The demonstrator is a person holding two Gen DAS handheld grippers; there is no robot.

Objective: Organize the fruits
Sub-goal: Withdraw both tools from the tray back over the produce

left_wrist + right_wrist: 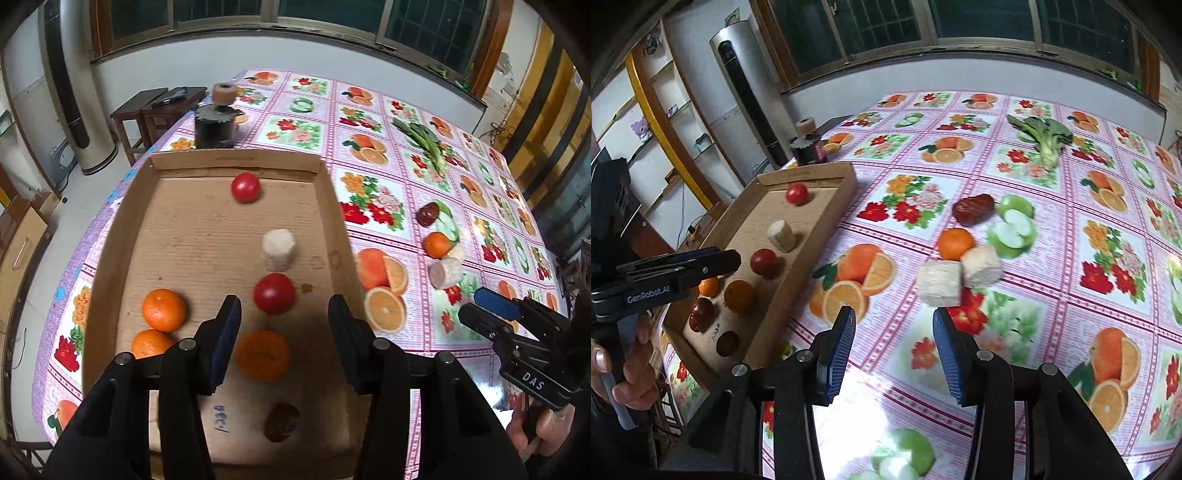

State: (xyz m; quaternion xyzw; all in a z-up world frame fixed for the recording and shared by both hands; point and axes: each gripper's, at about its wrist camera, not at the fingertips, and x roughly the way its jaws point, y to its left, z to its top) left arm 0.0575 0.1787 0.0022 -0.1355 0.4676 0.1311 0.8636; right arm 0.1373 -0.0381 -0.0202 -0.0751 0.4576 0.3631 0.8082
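My left tool (pixel 284 317) hangs open and empty over the cardboard tray (pixel 110 236). A tomato (pixel 274 293) sits just past its tips at 12 o'clock, an orange (pixel 263 354) lies below the gap, and a dark date (pixel 281 421) lies nearer me. My right tool (pixel 894 325) is also open and empty over the table (pixel 1052 295). At its 12 o'clock lie two pale chunks (pixel 940 282), touching, with a loose orange (pixel 956 243) and a date (pixel 973 209) beyond; broccoli (pixel 1047 138) is well apart.
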